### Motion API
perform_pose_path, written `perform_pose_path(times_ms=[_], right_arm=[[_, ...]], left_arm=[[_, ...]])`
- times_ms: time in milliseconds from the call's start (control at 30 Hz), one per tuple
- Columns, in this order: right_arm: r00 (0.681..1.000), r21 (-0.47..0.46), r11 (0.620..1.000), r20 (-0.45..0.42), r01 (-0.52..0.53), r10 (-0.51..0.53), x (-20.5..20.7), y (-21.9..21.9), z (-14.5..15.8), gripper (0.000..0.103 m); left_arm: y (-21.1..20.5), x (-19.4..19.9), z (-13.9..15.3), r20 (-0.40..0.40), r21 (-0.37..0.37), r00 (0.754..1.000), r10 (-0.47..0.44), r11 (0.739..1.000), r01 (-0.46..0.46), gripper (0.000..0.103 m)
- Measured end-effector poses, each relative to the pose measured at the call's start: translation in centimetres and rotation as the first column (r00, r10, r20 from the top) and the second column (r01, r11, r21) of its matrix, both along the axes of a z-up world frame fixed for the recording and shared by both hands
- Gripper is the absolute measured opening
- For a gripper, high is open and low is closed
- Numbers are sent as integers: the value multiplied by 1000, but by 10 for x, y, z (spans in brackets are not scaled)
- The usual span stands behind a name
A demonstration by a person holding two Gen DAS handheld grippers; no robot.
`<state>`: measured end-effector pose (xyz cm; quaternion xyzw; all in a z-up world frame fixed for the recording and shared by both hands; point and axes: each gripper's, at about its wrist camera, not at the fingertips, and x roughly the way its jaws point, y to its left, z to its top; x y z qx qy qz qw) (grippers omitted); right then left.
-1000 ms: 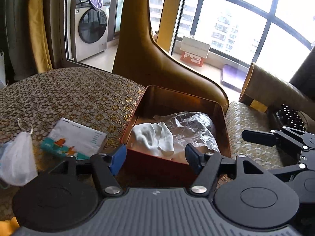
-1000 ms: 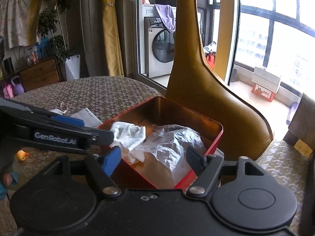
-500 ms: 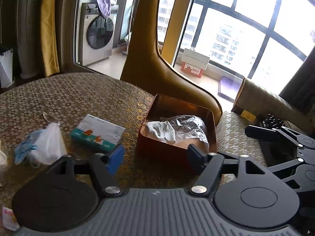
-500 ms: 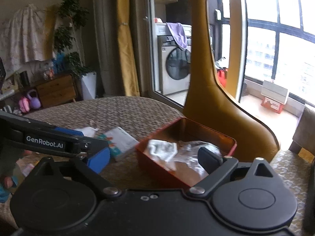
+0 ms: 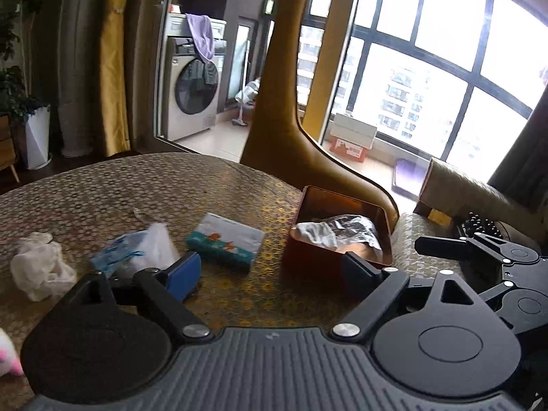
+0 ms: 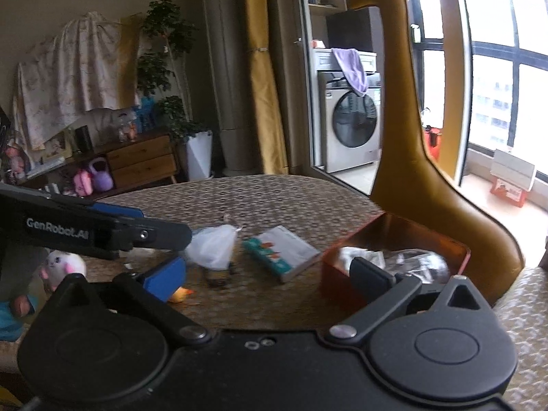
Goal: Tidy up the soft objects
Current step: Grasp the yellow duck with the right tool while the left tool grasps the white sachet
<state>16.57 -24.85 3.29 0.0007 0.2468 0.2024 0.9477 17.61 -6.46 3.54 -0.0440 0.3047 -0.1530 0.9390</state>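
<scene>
A red tin box (image 5: 308,260) (image 6: 339,284) stands on the patterned table and holds a white cloth (image 5: 316,233) and a crinkled clear plastic bag (image 5: 352,227). A tissue pack (image 5: 226,239) (image 6: 282,251) lies left of the box. A white bag with blue mask (image 5: 137,250) (image 6: 214,248) and a crumpled white cloth (image 5: 39,269) lie further left. My left gripper (image 5: 272,270) is open and empty, raised above the table before the box. My right gripper (image 6: 269,274) is open and empty, also raised.
A tall mustard giraffe figure (image 5: 284,102) (image 6: 407,137) stands behind the box. A white and pink plush toy (image 6: 61,267) and a small orange toy (image 6: 181,295) lie at the table's left. The right gripper shows at the right in the left wrist view (image 5: 479,260).
Both grippers have pulled back and up from the red box, which now looks smaller. More of the table and the items left of the box have come into view.
</scene>
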Motion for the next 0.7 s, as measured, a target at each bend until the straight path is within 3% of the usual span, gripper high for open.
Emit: perform_pose_path(times_ms=[100,367,500,700], right_arm=[[1000,6,1000,-15,-18,18,-1,11,0,102],[996,26,999,-79,-48,50,0,46,-8,102],[993,32,999,-110,-33,36,5,63,-12,102],[984,45,999,-180,-6,14,21,94,-23,102]], left_arm=[[20,-9,1,7,-4,1000,12,1000,-12,99],[70,-30,-9,-5,17,1000,23,1000,-23,102],[95,-37,-21,3,37,999,52,998,-52,102],[134,-41,-49,-48,21,990,133,991,-133,102]])
